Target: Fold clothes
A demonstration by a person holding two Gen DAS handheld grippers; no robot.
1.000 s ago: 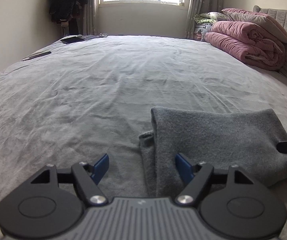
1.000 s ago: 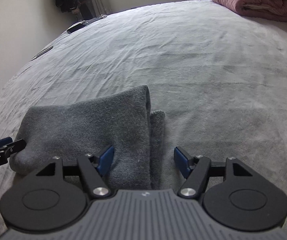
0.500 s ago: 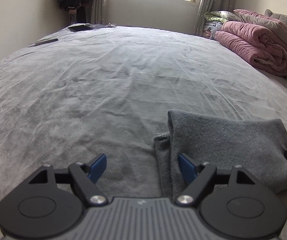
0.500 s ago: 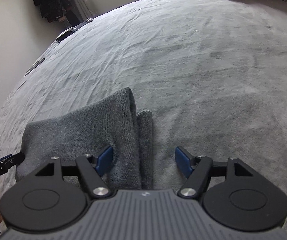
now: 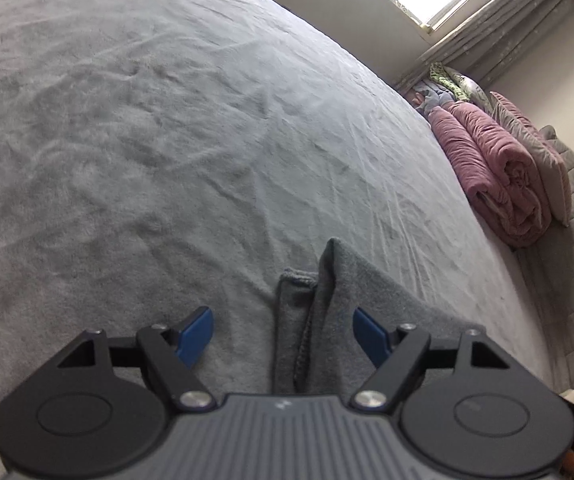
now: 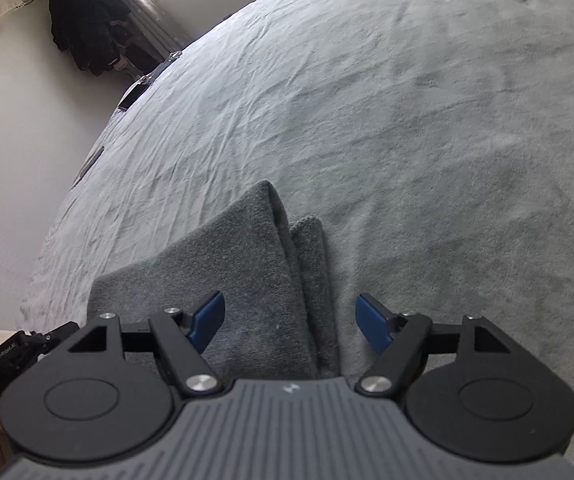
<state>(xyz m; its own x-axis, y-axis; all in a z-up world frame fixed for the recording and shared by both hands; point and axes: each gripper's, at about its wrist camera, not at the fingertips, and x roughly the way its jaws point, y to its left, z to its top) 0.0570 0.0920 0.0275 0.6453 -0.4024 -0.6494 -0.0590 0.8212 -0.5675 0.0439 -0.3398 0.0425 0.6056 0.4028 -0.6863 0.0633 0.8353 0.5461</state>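
Left wrist view: the left tool (image 5: pixel 281 334) hovers spread over the folded grey garment (image 5: pixel 323 312), pinching nothing, on the grey bed (image 5: pixel 167 140); a pink quilt (image 5: pixel 495 172) lies far right. In the right wrist view the right tool (image 6: pixel 289 322), jaws just opening, straddles the garment's right edge untouched.

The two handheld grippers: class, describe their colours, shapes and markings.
Each gripper, left and right, has two blue finger pads on black linkage arms with silver pivot screws, round black side housings and a ribbed grey body bearing a small white logo.
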